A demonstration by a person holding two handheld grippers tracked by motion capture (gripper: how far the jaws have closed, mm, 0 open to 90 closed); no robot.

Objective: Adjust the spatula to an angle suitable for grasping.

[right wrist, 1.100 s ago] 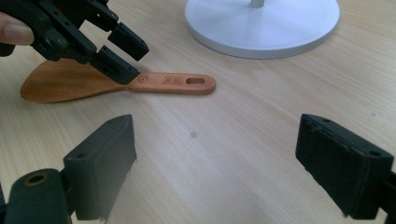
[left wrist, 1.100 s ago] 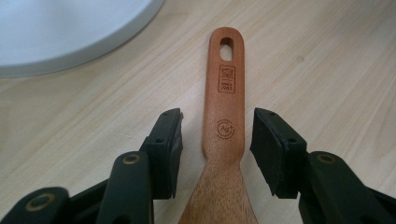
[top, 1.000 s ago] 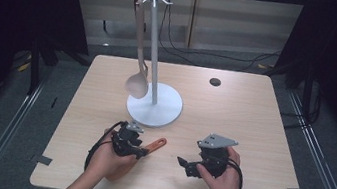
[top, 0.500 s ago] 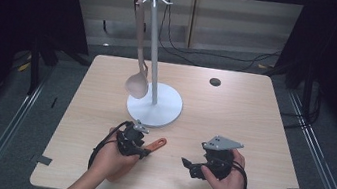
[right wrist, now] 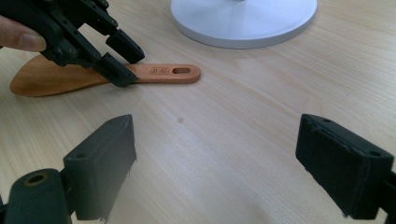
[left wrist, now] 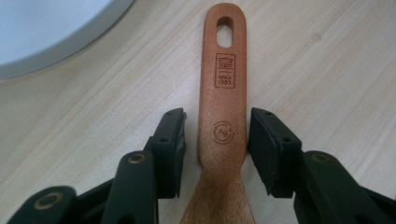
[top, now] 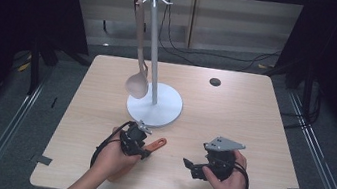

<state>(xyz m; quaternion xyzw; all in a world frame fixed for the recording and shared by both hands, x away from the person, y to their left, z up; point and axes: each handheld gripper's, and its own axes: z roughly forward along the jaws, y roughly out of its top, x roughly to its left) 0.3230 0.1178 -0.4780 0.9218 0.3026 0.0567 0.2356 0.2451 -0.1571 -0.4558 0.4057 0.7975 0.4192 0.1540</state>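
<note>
A wooden spatula (left wrist: 223, 116) lies flat on the table, its handle end with the hanging hole pointing toward the white stand's base (top: 154, 105). My left gripper (left wrist: 217, 135) straddles the handle low over the table. The right pad sits at the handle's edge, while a gap shows at the left pad, so the jaws are open around it. From above, the left gripper (top: 142, 146) covers the blade and the handle tip (top: 159, 142) sticks out. My right gripper (right wrist: 219, 158) is open wide over bare wood, facing the spatula (right wrist: 159, 72) and the left gripper (right wrist: 119, 60). The right gripper (top: 192, 168) rests near the front edge.
A wooden spoon (top: 136, 82) hangs from a hook of the tall white stand (top: 155, 47). A small dark disc (top: 215, 82) lies at the back right of the table (top: 258, 153). Cables run across the floor behind.
</note>
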